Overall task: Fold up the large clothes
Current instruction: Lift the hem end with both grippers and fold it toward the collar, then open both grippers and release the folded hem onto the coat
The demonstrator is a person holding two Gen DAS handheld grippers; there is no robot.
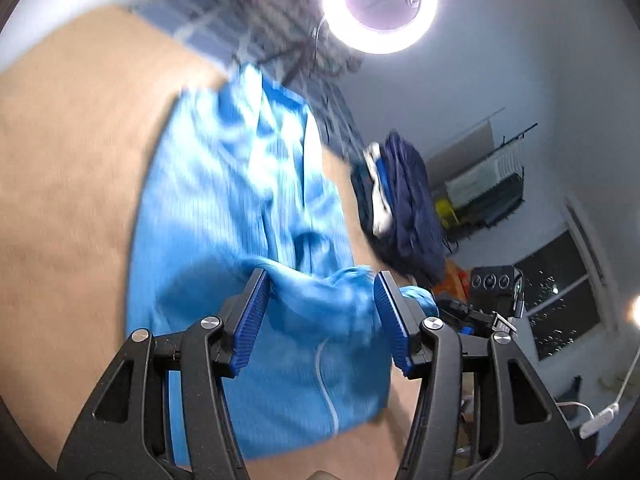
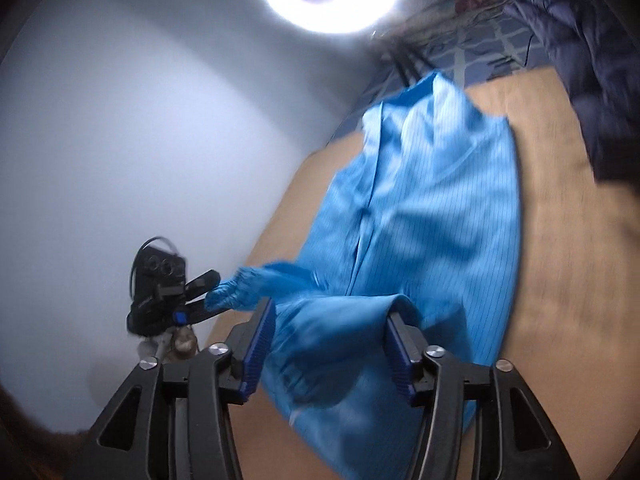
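A large bright-blue pinstriped garment (image 1: 240, 184) lies lengthwise on the tan table (image 1: 72, 200). My left gripper (image 1: 320, 280) has a bunched sleeve between its blue pads, which press it from both sides. The gathered cuff (image 1: 416, 296) pokes out past the right finger. In the right wrist view that sleeve (image 2: 260, 280) stretches in the air from the garment (image 2: 432, 200) to the left gripper (image 2: 212, 294) beyond the table edge. My right gripper (image 2: 330, 308) stands wide open, with a raised fold of the cloth (image 2: 360, 312) lying loose between its pads.
A pile of dark navy clothes (image 1: 404, 204) sits at the table's far side, also at top right (image 2: 592, 60). A ring light (image 1: 380, 0) glares overhead. Patterned blue fabric (image 1: 208, 28) lies beyond the table. Shelves and a dark window (image 1: 560, 292) line the wall.
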